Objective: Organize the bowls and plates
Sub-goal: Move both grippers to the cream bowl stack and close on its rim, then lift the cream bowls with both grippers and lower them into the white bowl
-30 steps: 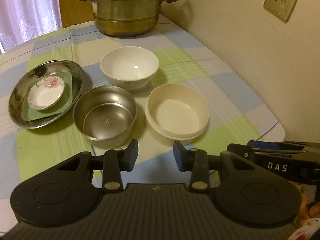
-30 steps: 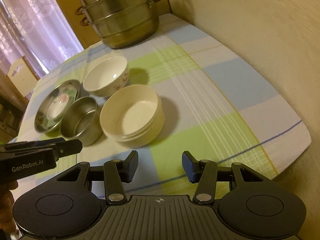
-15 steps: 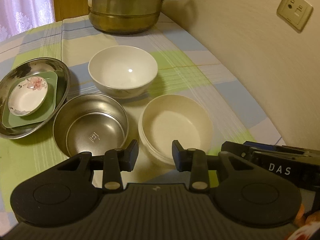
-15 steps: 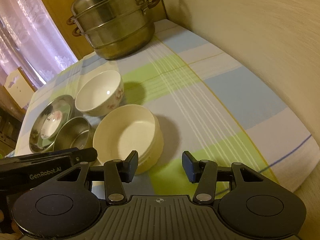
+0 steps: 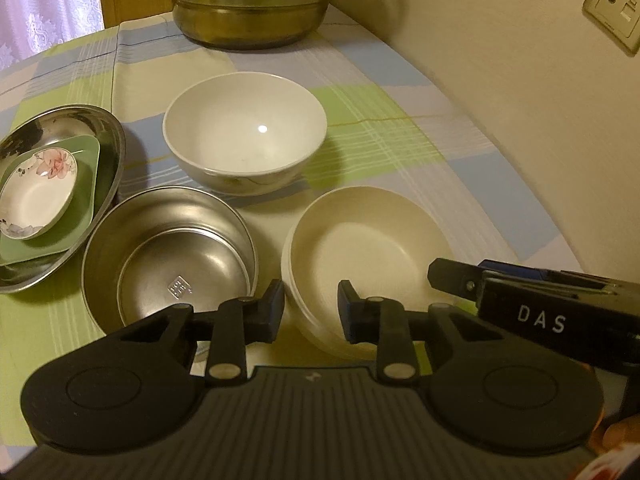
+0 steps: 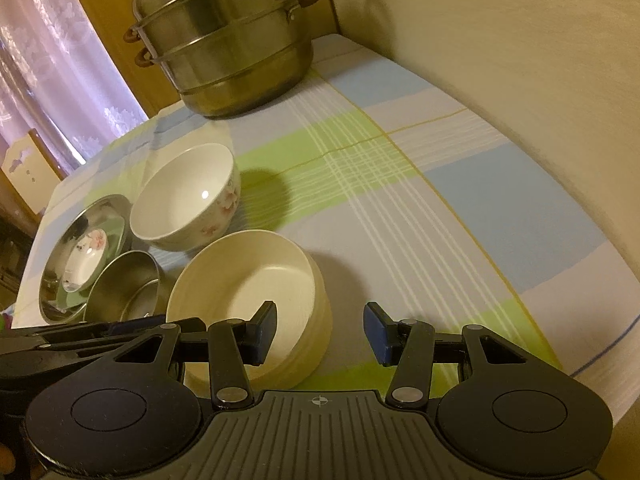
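Note:
A cream bowl (image 5: pixel 368 248) sits nearest, also in the right wrist view (image 6: pixel 256 284). A steel bowl (image 5: pixel 168 256) stands left of it, a white floral bowl (image 5: pixel 244 140) behind. A steel dish (image 5: pixel 108 128) at far left holds a green plate (image 5: pixel 86 184) and a small floral saucer (image 5: pixel 34 196). My left gripper (image 5: pixel 311 310) is open, its jaws astride the cream bowl's near-left rim. My right gripper (image 6: pixel 320 332) is open, its left finger over the cream bowl's inside, its right finger outside the bowl's right wall.
A tall steel steamer pot (image 6: pixel 228 48) stands at the table's back by the wall. A checked cloth (image 6: pixel 420 200) covers the table; its edge runs along the right. A wall socket (image 5: pixel 614 4) is at the upper right.
Both grippers have moved forward and down toward the cream bowl, which now lies at their fingertips. The bowls have not moved.

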`<state>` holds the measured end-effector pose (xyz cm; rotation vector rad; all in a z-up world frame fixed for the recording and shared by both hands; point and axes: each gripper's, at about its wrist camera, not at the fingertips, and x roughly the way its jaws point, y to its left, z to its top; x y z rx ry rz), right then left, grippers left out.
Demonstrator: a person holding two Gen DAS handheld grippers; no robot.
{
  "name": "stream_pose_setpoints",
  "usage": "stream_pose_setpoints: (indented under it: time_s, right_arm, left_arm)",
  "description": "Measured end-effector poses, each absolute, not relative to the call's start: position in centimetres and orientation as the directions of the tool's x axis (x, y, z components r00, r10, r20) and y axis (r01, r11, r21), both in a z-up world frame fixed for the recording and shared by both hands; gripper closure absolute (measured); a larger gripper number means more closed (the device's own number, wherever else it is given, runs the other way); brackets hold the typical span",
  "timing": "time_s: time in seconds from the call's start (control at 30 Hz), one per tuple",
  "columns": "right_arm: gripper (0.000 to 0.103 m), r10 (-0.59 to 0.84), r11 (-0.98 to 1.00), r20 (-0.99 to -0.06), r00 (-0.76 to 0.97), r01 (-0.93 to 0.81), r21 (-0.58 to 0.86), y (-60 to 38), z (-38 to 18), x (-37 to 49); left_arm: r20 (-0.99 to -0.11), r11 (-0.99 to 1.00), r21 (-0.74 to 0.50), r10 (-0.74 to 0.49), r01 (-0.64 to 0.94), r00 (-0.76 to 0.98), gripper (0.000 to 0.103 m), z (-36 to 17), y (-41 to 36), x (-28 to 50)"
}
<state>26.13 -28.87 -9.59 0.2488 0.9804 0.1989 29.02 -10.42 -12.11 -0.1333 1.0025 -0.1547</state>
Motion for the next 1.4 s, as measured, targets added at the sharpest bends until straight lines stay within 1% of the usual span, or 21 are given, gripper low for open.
stream_pose_setpoints:
  time_s: [0.03, 0.1, 0.17, 0.2, 0.27, 0.3, 0.33, 0.37, 0.63, 1.0, 1.4]
  right_arm:
    - [0.055, 0.276, 0.954, -0.794, 0.542, -0.057, 0.293, -28.8, -9.7, 26.2]
    - [0.061, 0.274, 0.956, -0.798, 0.537, -0.059, 0.288, -28.6, -10.1, 26.5]
    - [0.071, 0.277, 0.955, -0.804, 0.526, -0.06, 0.29, -28.6, -10.5, 26.7]
    - [0.073, 0.278, 0.955, -0.806, 0.523, -0.058, 0.292, -28.5, -10.7, 26.8]
    - [0.08, 0.284, 0.952, -0.805, 0.521, -0.056, 0.3, -28.6, -10.9, 26.8]
    - [0.082, 0.287, 0.951, -0.803, 0.522, -0.058, 0.303, -28.6, -11.0, 26.8]
    - [0.086, 0.291, 0.95, -0.802, 0.523, -0.062, 0.305, -28.5, -10.9, 26.7]
    - [0.088, 0.295, 0.95, -0.8, 0.522, -0.068, 0.306, -28.5, -10.9, 26.7]
    - [0.088, 0.283, 0.951, -0.799, 0.531, -0.048, 0.305, -28.7, -9.8, 26.6]
    - [0.088, 0.293, 0.948, -0.764, 0.575, -0.07, 0.312, -28.2, -6.2, 27.5]
    - [0.088, 0.364, 0.928, -0.725, 0.585, -0.16, 0.337, -24.5, -3.5, 32.5]
  left_arm:
    - [-0.83, 0.982, -0.179, -0.187, 0.066, 0.525, 0.081, -12.3, -10.4, 29.2]
    - [-0.837, 0.982, -0.179, -0.184, 0.061, 0.516, 0.083, -12.6, -10.3, 29.5]
    - [-0.843, 0.983, -0.176, -0.181, 0.059, 0.507, 0.086, -13.0, -10.3, 29.7]
    - [-0.842, 0.982, -0.178, -0.185, 0.061, 0.507, 0.086, -13.0, -10.2, 29.7]
    - [-0.84, 0.983, -0.173, -0.182, 0.066, 0.51, 0.086, -13.1, -10.3, 29.7]
    - [-0.839, 0.983, -0.172, -0.183, 0.069, 0.512, 0.087, -13.1, -10.3, 29.7]
    - [-0.839, 0.982, -0.172, -0.184, 0.071, 0.513, 0.087, -13.1, -10.3, 29.7]
    - [-0.838, 0.982, -0.174, -0.187, 0.073, 0.513, 0.087, -13.1, -10.3, 29.8]
    - [-0.822, 0.979, -0.175, -0.203, 0.104, 0.532, 0.087, -12.2, -10.5, 29.5]
    - [-0.78, 0.979, -0.172, -0.205, 0.112, 0.592, 0.087, -8.8, -10.0, 30.0]
    - [-0.74, 0.989, -0.14, -0.133, 0.042, 0.66, 0.087, -5.0, -6.3, 33.3]
